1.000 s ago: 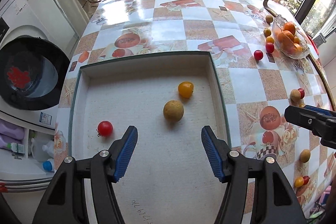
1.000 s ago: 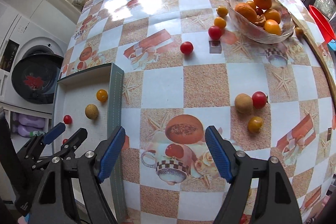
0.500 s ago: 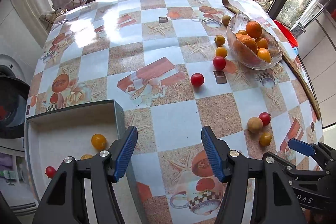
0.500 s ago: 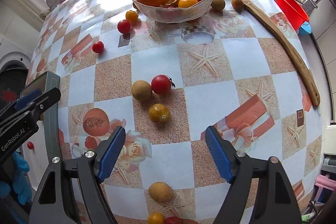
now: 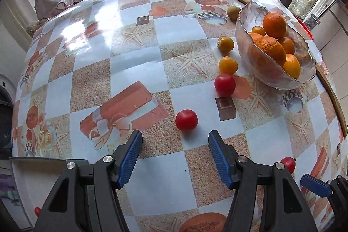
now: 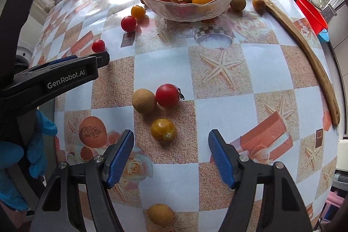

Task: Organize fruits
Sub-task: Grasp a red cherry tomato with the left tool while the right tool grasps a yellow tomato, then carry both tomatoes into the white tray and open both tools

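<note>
My left gripper [image 5: 175, 156] is open and empty, just short of a red tomato [image 5: 186, 120] on the patterned table. Beyond it lie another red tomato [image 5: 225, 85] and two yellow fruits [image 5: 228, 65] beside a glass bowl [image 5: 271, 77] of oranges. My right gripper [image 6: 170, 154] is open and empty, just short of a yellow tomato [image 6: 163, 130]. Behind that sit a brown fruit [image 6: 144, 100] and a red tomato [image 6: 167, 95], touching. The left gripper also shows in the right wrist view [image 6: 65, 73].
The grey tray's corner [image 5: 32, 169] is at the lower left, with a red tomato [image 5: 37, 211] in it. A wooden strip [image 6: 304, 51] runs along the table's right edge. A red funnel [image 6: 310, 11] lies beyond it. More small fruits sit behind the bowl [image 6: 238, 2].
Both grippers have swung right and forward, away from the tray. The left now faces the lone red tomato; the right has closed in on the yellow tomato. Both stayed open.
</note>
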Action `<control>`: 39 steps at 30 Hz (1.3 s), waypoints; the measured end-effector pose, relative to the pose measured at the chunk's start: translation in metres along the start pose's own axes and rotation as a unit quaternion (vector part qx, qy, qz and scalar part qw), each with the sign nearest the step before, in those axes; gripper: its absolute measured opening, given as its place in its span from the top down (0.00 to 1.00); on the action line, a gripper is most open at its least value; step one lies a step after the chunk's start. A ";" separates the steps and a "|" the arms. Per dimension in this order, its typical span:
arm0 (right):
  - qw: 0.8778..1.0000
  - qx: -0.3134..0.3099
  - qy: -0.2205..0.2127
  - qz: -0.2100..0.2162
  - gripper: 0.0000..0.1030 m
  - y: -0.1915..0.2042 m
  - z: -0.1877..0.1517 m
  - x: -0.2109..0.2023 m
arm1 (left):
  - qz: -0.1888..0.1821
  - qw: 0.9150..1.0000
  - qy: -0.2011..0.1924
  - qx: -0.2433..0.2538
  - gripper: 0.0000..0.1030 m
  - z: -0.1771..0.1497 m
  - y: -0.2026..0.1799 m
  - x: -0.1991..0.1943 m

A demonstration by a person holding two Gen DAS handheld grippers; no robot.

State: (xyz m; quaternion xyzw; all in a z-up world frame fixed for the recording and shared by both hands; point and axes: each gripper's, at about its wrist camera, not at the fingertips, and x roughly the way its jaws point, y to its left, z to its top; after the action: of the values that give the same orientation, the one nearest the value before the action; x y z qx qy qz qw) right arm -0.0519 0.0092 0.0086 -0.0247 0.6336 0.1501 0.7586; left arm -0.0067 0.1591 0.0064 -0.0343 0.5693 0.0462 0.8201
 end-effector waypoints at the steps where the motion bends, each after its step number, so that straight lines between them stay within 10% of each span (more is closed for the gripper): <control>1: 1.000 -0.001 -0.001 -0.001 0.29 0.000 0.001 0.000 | -0.002 1.000 -0.003 0.000 0.37 0.002 0.000 0.001; 8: 0.999 -0.028 -0.008 -0.018 0.45 0.012 0.001 0.002 | -0.007 1.000 -0.006 0.010 0.41 0.009 -0.004 0.002; 13: 0.999 -0.042 -0.008 -0.016 0.75 0.016 0.001 0.002 | -0.016 1.000 -0.012 0.021 0.79 0.006 -0.009 -0.004; 39: 0.999 -0.029 -0.002 0.041 0.76 0.011 -0.017 -0.033 | -0.052 0.997 -0.015 -0.052 0.79 -0.090 0.032 -0.092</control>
State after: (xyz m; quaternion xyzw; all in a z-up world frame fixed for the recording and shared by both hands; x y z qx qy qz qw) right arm -0.0756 0.0099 0.0386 -0.0202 0.6279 0.1993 0.7521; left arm -0.1265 0.1780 0.0612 -0.1060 0.5515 0.0331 0.8268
